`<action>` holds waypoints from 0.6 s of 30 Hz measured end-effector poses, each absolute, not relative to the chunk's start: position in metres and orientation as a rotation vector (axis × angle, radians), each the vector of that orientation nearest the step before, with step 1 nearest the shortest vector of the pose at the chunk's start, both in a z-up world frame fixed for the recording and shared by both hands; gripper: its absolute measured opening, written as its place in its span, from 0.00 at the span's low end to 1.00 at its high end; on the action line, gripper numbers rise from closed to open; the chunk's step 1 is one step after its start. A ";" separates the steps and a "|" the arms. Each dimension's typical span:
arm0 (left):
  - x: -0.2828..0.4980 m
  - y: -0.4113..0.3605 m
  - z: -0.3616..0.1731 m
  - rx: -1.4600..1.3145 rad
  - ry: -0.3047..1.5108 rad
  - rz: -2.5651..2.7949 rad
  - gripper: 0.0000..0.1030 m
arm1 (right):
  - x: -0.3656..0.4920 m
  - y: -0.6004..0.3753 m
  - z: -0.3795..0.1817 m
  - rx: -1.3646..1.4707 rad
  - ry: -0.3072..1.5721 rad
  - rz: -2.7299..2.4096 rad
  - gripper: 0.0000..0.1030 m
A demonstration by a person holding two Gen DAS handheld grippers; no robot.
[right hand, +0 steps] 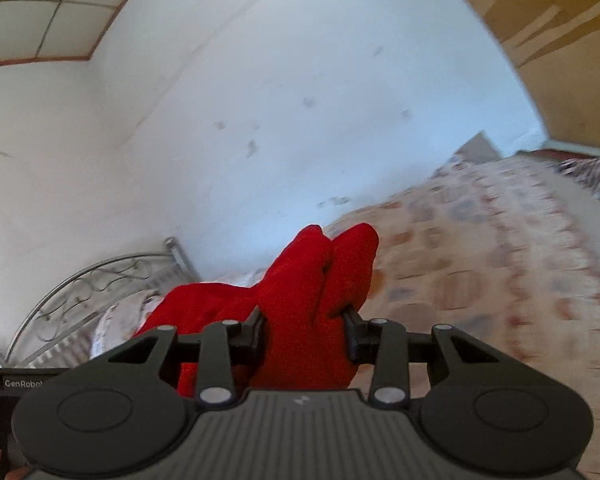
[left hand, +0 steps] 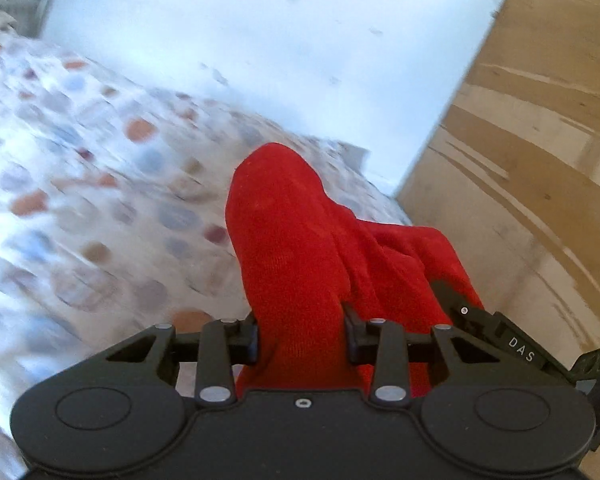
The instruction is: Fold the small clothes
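Gripping red garment (left hand: 300, 240), both claws, over patterned bedspread (left hand: 80, 184); white wall (right hand: 260, 80) behind.

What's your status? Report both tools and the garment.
Left tool shut on red garment. Right tool shut on it too. Garment lifted above patterned bedspread. Nothing in the way.

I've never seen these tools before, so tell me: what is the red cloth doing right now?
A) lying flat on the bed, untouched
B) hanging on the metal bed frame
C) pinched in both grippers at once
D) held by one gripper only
C: the red cloth bunches between the fingers of the left gripper, and likewise in the right gripper.
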State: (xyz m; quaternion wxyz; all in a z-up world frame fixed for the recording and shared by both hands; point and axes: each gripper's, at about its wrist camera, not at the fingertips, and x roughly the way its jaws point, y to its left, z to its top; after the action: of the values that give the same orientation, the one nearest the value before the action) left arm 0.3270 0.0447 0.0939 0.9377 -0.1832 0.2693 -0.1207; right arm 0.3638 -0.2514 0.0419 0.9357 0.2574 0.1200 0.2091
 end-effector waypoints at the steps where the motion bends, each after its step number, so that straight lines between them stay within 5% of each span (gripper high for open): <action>1: 0.332 0.053 0.095 -0.371 0.546 -0.226 0.38 | 0.373 -0.240 0.041 0.528 0.254 0.437 0.40; 12: 0.400 0.113 0.011 -0.406 0.671 -0.090 0.39 | 0.466 -0.169 -0.027 0.473 0.491 0.426 0.41; 18: 0.402 0.116 -0.019 -0.388 0.645 -0.071 0.51 | 0.469 -0.176 -0.063 0.470 0.542 0.371 0.50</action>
State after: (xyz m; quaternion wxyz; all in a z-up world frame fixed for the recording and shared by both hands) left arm 0.4024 0.1155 -0.0193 0.9293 -0.1895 0.3150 -0.0348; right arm 0.4686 -0.1760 -0.0634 0.9196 0.2286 0.2637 0.1806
